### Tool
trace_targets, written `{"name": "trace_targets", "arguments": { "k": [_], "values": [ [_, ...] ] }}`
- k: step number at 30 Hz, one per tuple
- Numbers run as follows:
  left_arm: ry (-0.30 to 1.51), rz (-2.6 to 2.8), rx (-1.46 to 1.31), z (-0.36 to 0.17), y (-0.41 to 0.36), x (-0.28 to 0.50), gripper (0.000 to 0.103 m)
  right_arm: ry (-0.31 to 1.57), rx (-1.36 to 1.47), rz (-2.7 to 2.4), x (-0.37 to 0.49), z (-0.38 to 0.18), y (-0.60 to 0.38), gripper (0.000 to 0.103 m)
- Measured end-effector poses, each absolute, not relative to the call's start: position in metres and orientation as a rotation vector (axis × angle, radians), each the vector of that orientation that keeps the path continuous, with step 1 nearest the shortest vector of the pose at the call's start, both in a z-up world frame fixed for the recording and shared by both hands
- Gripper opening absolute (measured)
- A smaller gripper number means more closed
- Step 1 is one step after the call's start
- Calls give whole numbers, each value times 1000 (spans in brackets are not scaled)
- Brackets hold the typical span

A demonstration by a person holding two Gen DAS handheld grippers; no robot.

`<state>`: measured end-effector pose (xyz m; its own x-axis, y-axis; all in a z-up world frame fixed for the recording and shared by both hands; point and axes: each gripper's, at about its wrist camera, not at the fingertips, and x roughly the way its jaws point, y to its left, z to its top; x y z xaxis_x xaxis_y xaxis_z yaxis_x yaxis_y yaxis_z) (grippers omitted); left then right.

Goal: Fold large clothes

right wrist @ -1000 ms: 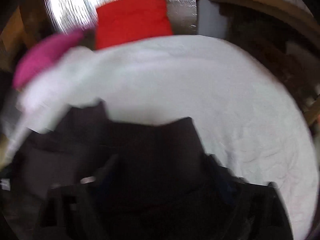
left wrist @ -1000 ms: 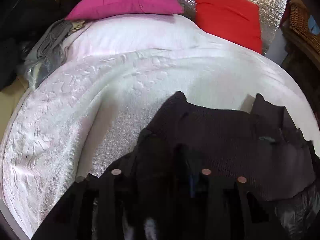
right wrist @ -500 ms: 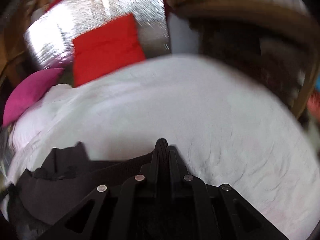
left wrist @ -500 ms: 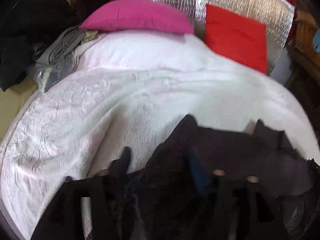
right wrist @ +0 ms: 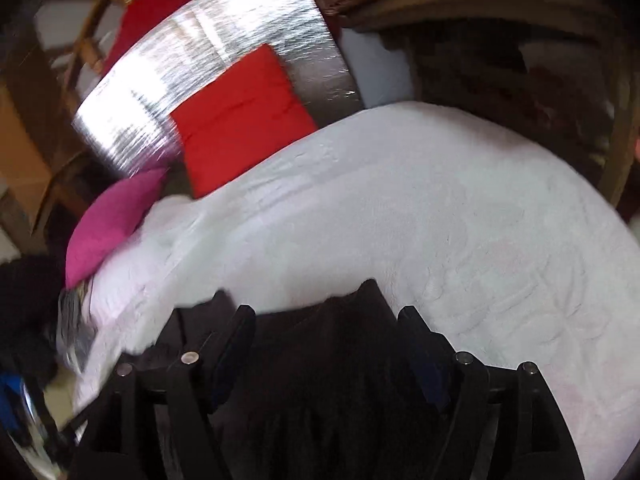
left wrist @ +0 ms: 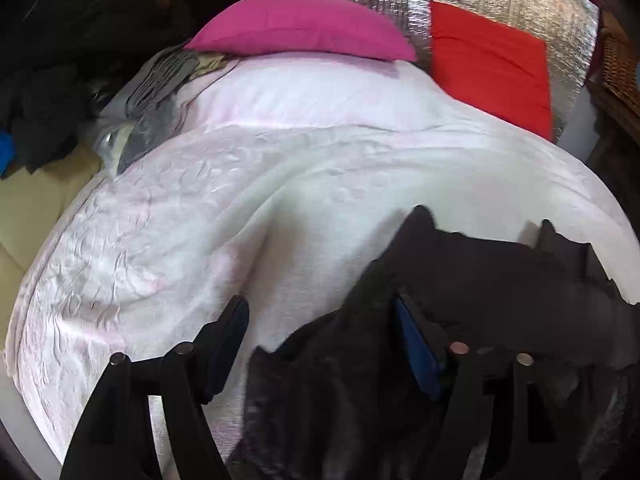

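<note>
A dark garment [left wrist: 500, 280] is seen lying on a white bedspread [left wrist: 240, 208], at its near edge. The left gripper [left wrist: 320, 312] is opening, its fingers spread, with a fold of the dark cloth between them but not pinched. The right gripper [right wrist: 326, 320] is likewise opening over the garment [right wrist: 340, 360], fingers apart. A pink cushion [left wrist: 300, 28] and a red cushion [left wrist: 492, 64] are propped at the far end.
</note>
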<state>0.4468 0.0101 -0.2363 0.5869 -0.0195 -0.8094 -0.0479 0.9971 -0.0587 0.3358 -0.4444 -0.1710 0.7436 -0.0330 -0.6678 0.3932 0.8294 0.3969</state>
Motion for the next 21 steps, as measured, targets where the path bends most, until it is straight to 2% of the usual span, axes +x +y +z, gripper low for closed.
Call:
{"name": "trace_targets", "arguments": {
  "k": [5,10,12,14,16,21],
  "values": [
    [989,18,-188,-251,41,445,80,787,517,-187,313,-174,-425,77],
    [933,38,-80,-245,36,429,80,808,512,-168,282,-173,-411,76],
    [924,44,-46,-244,34,423,80,816,525,-149,271,-177,-403,73],
    [901,57,-31,-238,36,417,80,840,522,-148,267,-184,-399,63],
    [855,66,4,-226,35,407,80,874,504,-158,273,-195,-395,58],
    [764,27,59,-196,28,371,81,907,451,-213,293,-211,-395,59]
  ]
}}
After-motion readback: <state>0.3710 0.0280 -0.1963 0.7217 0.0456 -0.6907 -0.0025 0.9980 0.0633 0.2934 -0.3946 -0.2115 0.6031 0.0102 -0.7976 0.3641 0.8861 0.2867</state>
